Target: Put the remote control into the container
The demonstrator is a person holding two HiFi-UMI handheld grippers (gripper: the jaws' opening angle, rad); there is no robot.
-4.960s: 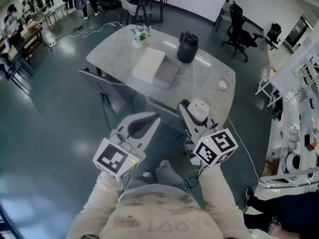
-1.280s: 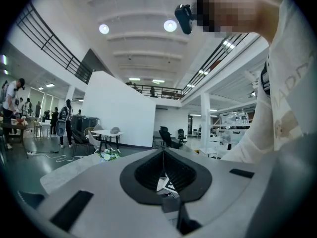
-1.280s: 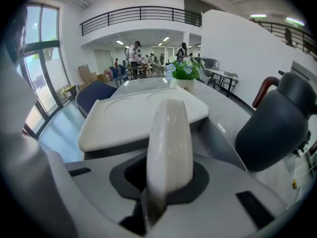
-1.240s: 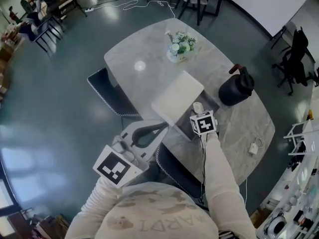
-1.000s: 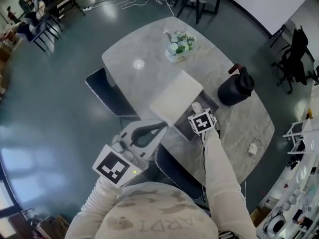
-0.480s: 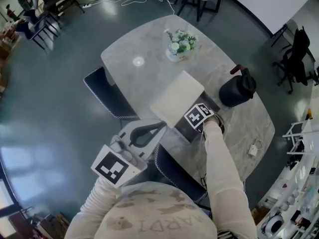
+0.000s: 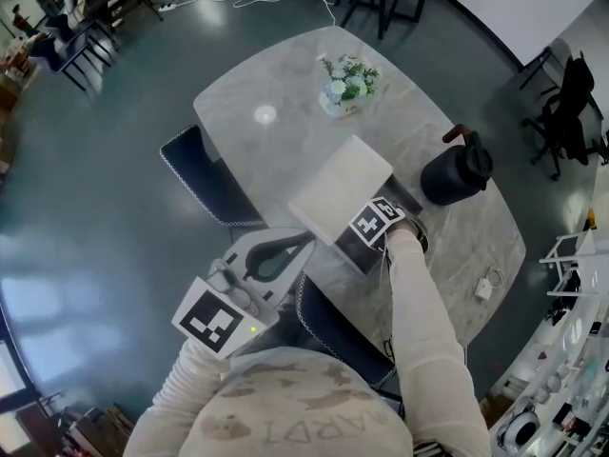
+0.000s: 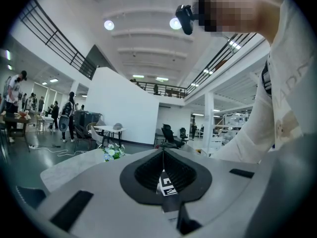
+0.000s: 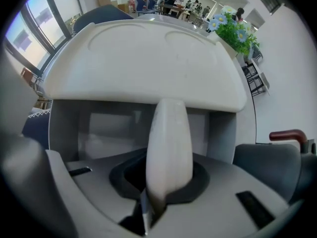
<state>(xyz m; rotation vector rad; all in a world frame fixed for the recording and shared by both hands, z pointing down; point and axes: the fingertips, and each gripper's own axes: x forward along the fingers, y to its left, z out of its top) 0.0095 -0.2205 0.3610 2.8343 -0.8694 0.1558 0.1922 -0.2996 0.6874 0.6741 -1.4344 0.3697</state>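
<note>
Jaws of the right gripper [image 9: 166, 182] are seen clamped on a white remote control [image 9: 168, 133], which is gripped at its near end and stands out lengthwise past the jaw tips. The remote control is held above the open part of a grey container [image 9: 67, 133], its far end pointing down into the cavity. Whether that end touches the container's floor cannot be told. A white lid [image 9: 143, 58] is laid across the far side of the container, and the near part is left uncovered.

In the head view the right gripper is pointed steeply down over the container [image 7: 354, 251], with its marker cube turned up toward the camera, and the remote control is hidden beneath it. The container is set near the close edge of an oval marble table [image 7: 285, 84], with the lid [image 7: 341, 188] lying on its far-left side. A vase of flowers [image 7: 347, 79] is placed farther back, and a black jug [image 7: 455, 171] just to the right of the container.

The left gripper [image 7: 303, 242] is held close to the body, off the table, with its jaws brought together and nothing between them.
</note>
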